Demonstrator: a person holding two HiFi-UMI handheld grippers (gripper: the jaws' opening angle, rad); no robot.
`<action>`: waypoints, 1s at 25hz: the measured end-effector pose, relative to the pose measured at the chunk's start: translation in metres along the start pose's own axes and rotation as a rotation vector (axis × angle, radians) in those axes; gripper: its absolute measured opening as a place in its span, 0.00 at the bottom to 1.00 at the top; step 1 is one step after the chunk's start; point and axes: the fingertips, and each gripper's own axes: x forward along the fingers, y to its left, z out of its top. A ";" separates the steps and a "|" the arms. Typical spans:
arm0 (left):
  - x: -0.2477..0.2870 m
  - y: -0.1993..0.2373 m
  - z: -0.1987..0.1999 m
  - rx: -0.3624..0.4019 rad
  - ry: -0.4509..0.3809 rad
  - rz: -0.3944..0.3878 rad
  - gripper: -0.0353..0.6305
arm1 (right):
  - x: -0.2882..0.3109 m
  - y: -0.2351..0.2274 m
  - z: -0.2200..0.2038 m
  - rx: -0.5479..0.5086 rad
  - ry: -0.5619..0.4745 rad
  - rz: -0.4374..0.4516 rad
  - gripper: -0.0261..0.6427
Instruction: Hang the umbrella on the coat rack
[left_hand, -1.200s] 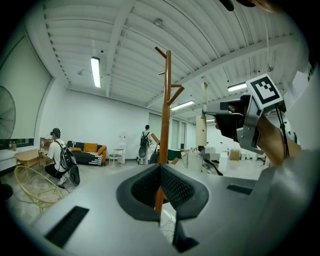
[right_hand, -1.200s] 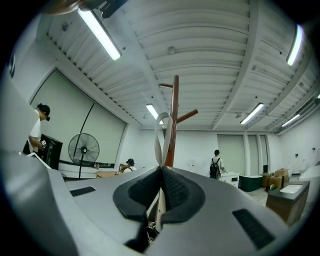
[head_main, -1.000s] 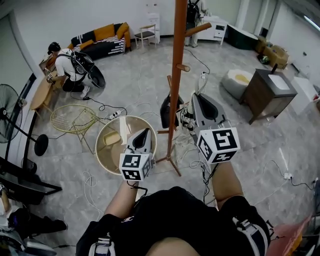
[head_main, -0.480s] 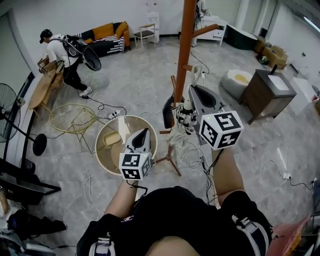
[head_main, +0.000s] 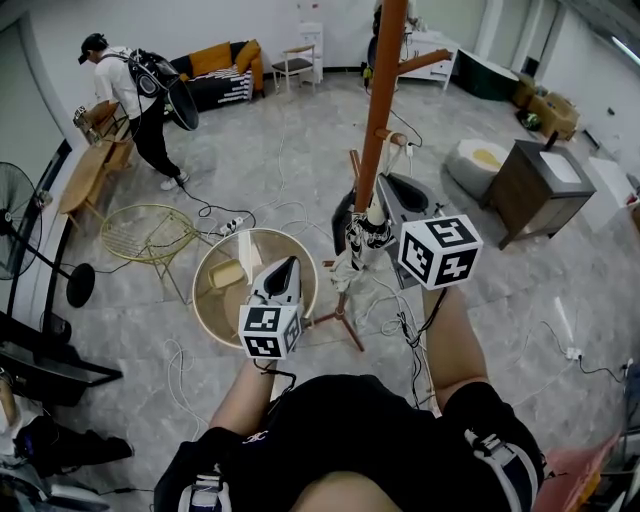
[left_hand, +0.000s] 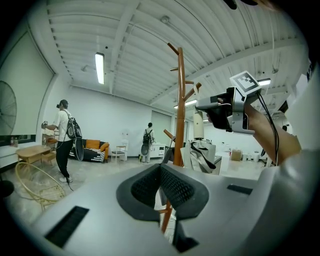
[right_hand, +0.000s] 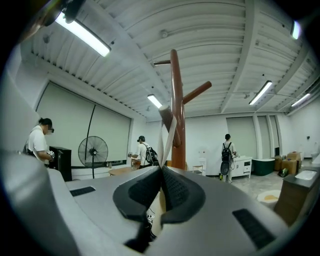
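A wooden rack (head_main: 372, 130) rises through the upper centre of the head view, its pole running up out of the frame. Just beside it, the folded black-and-white umbrella (head_main: 358, 245) dangles in mid-frame, close against the pole and not yet on any peg. The right gripper (head_main: 383, 190), at centre right of the frame, is clenched on the umbrella's white strap (right_hand: 167, 125), whose loop stands up from the jaws toward the pole in the right gripper view. The left gripper (head_main: 290, 262), lower left of centre, is closed on nothing and takes no part; its own view shows the pads pressed together with only the rack behind them. The step in hand appears to be the lift to a peg. To do it well, the loop should likely be carried above the tip of the short peg (head_main: 387, 135), slid over it with the strap held open and taut, then lowered until the peg takes the weight before the jaws let go. A swinging umbrella could knock the loop off.
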 end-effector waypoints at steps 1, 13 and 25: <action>0.000 0.001 0.000 -0.002 0.001 0.001 0.08 | 0.002 0.000 -0.003 0.004 0.006 0.002 0.07; 0.015 0.007 -0.014 -0.011 0.030 -0.014 0.08 | 0.002 -0.012 -0.009 -0.017 -0.093 -0.080 0.12; 0.045 -0.021 -0.026 0.008 0.045 -0.081 0.08 | -0.030 -0.024 -0.117 0.063 -0.048 -0.207 0.06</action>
